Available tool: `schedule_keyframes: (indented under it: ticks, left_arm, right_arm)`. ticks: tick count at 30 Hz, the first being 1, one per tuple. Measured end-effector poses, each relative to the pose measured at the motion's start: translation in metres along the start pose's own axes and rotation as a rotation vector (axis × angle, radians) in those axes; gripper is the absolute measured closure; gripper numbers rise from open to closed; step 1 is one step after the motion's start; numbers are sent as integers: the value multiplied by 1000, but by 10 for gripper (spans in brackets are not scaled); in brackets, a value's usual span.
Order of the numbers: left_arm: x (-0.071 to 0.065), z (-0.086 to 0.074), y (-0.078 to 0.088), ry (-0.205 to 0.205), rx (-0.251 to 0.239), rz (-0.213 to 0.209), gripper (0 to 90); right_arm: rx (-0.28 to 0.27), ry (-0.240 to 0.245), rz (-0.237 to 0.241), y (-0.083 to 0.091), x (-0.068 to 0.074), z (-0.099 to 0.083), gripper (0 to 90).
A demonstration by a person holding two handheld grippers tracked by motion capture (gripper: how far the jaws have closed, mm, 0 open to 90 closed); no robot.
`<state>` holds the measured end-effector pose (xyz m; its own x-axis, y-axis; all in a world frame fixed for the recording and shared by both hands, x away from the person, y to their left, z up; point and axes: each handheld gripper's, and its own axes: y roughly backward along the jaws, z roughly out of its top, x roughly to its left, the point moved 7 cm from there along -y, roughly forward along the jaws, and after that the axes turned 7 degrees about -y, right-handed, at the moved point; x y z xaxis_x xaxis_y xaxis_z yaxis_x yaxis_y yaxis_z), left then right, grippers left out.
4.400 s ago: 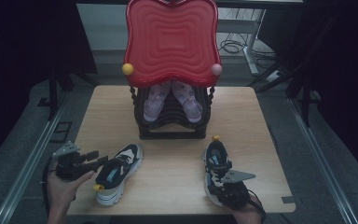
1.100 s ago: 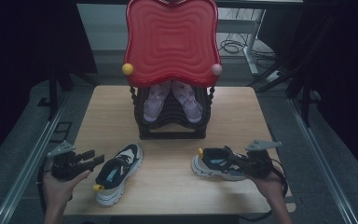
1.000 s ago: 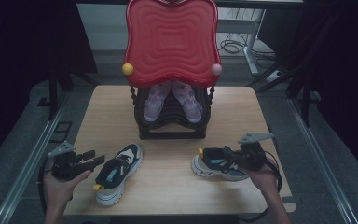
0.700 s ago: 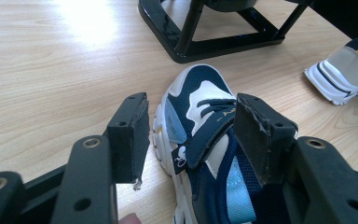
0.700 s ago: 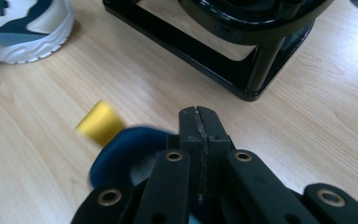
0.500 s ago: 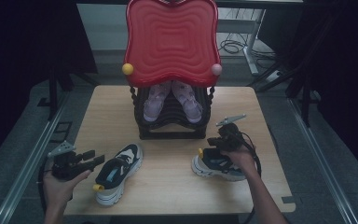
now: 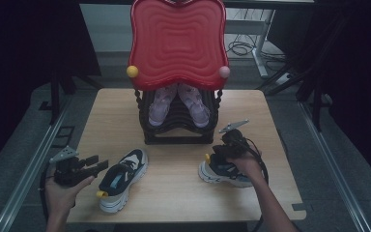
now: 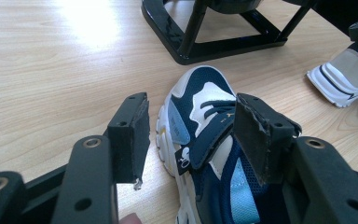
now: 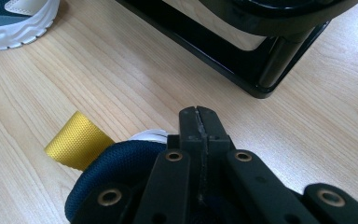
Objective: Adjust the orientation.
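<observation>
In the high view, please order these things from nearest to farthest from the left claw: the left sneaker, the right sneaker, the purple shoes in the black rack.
Measured from the left claw:
1. Left sneaker, directly beside the claw, at the table's front left.
2. Purple shoes, inside the black rack, at the table's back centre.
3. Right sneaker, front right, under the right claw.

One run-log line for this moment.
left gripper: open, by left shoe | right gripper: shut, at right shoe heel | pink pair on rack
</observation>
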<state>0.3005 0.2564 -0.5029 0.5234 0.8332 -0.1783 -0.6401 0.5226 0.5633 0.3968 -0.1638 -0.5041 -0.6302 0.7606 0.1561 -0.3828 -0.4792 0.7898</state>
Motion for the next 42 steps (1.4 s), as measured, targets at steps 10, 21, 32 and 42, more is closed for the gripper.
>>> schedule_keyframes:
  ticks: [10,21,32,42]
  left_arm:
    - [1,-1,0,3,2,1,462]
    - [0,-1,0,2,4,0,462]
    - [0,0,2,3,0,3,462]
    - [-1,0,2,1,1,1,462]
  right_arm:
    - [18,45,24,2,16,-5,894]
    - [36,97,42,10,32,-18,894]
    - [94,150,50,19,48,-49,894]
    - [103,197,36,40,62,-67,894]
